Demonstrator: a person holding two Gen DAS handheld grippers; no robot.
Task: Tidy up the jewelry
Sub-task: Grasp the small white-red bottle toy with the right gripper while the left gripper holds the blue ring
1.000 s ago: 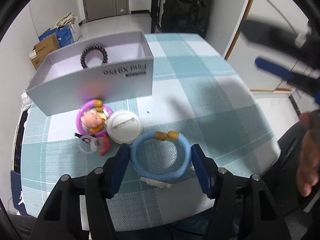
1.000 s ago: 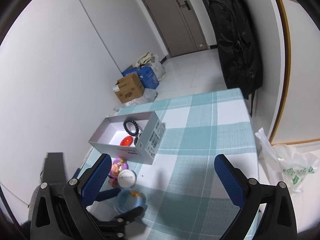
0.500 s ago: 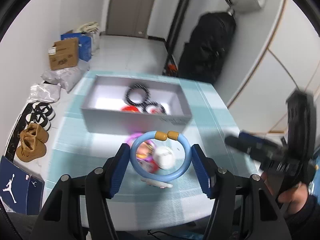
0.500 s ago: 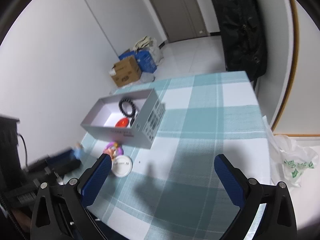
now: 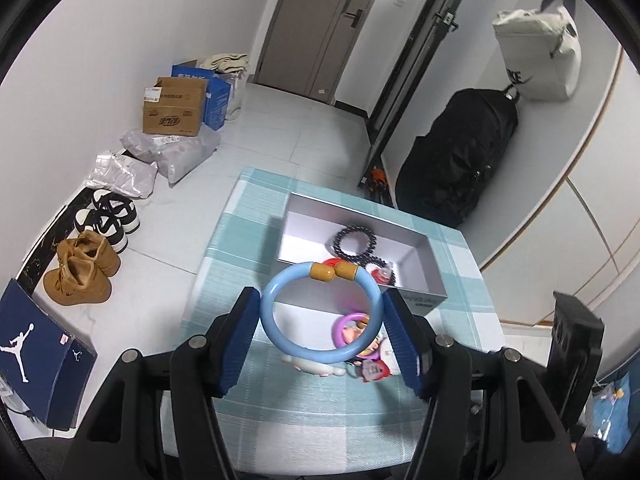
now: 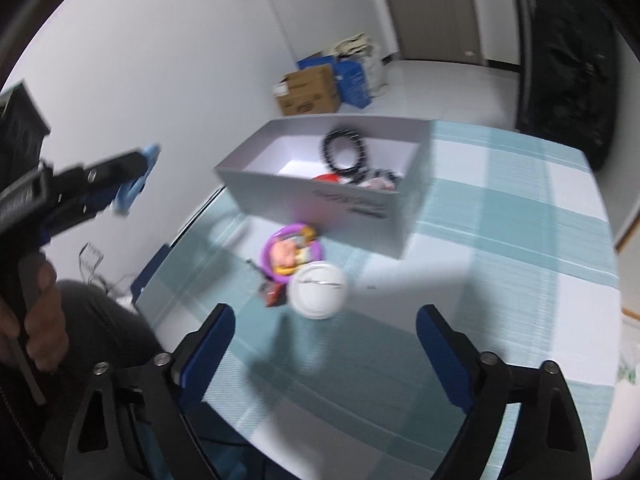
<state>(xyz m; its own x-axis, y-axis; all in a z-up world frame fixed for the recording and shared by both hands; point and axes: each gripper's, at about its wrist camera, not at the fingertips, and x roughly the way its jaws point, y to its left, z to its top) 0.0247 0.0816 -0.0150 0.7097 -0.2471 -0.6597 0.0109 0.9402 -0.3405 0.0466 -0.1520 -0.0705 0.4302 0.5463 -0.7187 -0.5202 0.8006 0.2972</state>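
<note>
Left tongs (image 5: 320,320) clamped on blue bracelet (image 5: 320,316), pads on its left and right sides, ring face-on to the camera, tan beads at top. Bracelet held up in the air above the bench (image 5: 224,264), not touching it.

Key relation: grey box (image 5: 416,300) sits just beyond and slightly right of the held bracelet in the left wrist view, center frame; its open top faces up, long axis runs left to lower right. Black bead bracelets (image 5: 355,242) and a red item already inside. The left hand is the one placed to drop it in, probably by going forward and down over the near wall.

Right tongs (image 6: 324,344) wide apart, holding nothing, hovering low over the bench near the bottom of the frame. Purple ring toy (image 6: 292,252) and white round badge (image 6: 319,290) lie on the bench just ahead of them, in front of the box, still to sort.

Right wrist view is motion-blurred; left tongs show at its left edge, raised, person's hand (image 6: 36,320) on the grip.
</note>
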